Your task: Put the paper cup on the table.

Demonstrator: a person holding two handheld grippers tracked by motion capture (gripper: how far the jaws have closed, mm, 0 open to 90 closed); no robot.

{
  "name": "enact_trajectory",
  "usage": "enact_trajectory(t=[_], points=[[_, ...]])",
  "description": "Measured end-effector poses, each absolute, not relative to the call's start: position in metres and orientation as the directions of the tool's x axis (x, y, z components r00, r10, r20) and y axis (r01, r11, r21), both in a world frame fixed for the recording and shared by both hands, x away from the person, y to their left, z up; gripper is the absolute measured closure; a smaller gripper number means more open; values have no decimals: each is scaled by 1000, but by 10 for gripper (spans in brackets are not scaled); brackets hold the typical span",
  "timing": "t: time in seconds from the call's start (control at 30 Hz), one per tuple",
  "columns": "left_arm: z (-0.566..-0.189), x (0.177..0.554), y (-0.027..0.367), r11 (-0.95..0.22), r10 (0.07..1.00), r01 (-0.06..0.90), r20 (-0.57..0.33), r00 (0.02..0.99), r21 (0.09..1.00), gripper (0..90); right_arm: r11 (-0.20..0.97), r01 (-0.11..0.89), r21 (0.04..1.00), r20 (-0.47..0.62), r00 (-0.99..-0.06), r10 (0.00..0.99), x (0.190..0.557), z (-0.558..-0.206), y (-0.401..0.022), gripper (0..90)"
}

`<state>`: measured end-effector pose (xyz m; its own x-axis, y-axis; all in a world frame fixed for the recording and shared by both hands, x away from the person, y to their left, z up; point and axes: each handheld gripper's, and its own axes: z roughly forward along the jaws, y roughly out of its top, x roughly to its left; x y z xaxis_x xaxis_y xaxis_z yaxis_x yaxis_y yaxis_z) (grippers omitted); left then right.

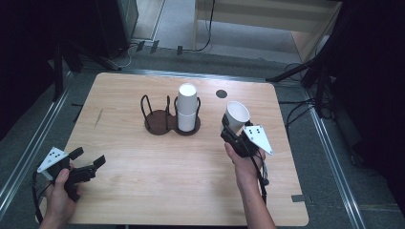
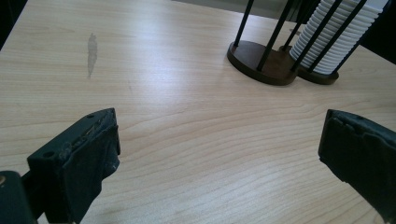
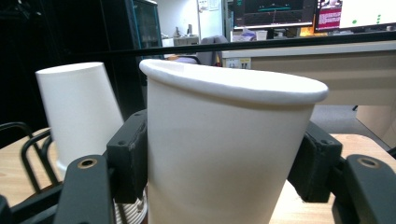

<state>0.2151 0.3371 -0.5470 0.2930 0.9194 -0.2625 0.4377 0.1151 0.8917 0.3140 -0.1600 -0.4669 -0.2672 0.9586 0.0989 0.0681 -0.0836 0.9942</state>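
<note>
Tilting right tool (image 1: 230, 125) gripping paper cup (image 1: 237, 114)

Left gripper (image 1: 90, 159) fingers apart, right gripper (image 1: 228, 128) clamped

No text, label, brand, number or sign is clear enough to read anywhere.

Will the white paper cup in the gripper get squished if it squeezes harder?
Probably yes: the paper cup looks thin-walled and empty, so likely light and crushable. The right gripper clamps its sides, and the rim still looks round.
</note>
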Motion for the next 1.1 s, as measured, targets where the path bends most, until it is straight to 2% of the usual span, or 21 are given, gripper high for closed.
enact_trajectory(t=[0.27, 0.4, 0.6, 0.8, 1.1], points=[[-546, 210, 350, 111, 939, 425, -234, 251, 899, 0, -66, 53, 996, 78, -250, 965, 337, -468, -169, 332], [-549, 210, 354, 149, 929, 418, -271, 251, 896, 0, -41, 50, 998, 52, -246, 968, 349, -471, -174, 332], [-551, 210, 353, 159, 926, 401, -277, 256, 902, 0, -74, 62, 995, 86, -238, 967, 366, -478, -182, 335], [-552, 209, 352, 166, 920, 395, -286, 267, 903, 0, 16, 44, 999, -7, -190, 982, 380, -488, -179, 333], [-553, 209, 351, 160, 919, 394, -282, 274, 905, 0, -5, 97, 995, 25, -215, 976, 400, -499, -177, 326]])
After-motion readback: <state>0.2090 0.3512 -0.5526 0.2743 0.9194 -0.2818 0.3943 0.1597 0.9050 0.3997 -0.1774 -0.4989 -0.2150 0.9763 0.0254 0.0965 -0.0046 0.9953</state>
